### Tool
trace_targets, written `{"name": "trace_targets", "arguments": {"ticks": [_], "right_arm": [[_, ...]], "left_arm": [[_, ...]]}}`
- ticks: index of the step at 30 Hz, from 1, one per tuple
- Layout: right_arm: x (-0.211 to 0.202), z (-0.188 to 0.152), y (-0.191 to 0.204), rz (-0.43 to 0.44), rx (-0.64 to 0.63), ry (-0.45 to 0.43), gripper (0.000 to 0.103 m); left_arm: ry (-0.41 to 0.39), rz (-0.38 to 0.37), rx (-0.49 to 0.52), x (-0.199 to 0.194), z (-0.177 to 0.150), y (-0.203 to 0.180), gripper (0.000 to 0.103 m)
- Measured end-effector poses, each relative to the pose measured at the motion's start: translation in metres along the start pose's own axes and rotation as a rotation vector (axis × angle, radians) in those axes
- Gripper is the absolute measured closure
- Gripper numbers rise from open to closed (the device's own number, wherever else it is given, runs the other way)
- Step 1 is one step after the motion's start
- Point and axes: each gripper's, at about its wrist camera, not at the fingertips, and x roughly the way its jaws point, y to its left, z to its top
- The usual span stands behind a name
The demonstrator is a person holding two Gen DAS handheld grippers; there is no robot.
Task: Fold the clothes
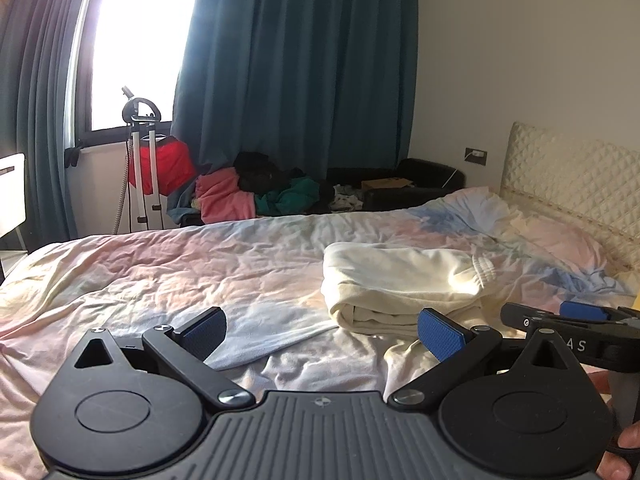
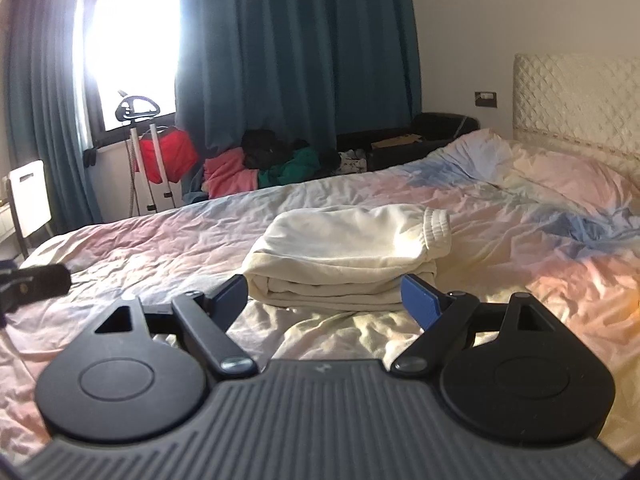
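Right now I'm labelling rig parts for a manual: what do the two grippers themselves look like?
Both look alike. The left gripper and the right gripper each have a grey ribbed body, two round black discs, black linkage arms with silver screws, and blue textured finger pads. White letters "AS" mark the right gripper's side in the left wrist view.

Right gripper (image 1: 560, 314) cut off by the right frame edge; left gripper (image 2: 36, 284) cut off at left; far clothes heap (image 1: 256, 192) too blurred to itemise.
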Motion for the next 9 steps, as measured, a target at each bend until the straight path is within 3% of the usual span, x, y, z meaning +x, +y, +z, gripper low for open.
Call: {"name": "trace_targets", "arguments": {"ticks": [9], "right_arm": [[-0.0039, -0.0029, 0.0090, -0.027, -0.047, -0.009, 0.018]], "left_arm": [[0.018, 0.011, 0.018, 0.0046, -0.0052, -0.0053, 0.000]]}}
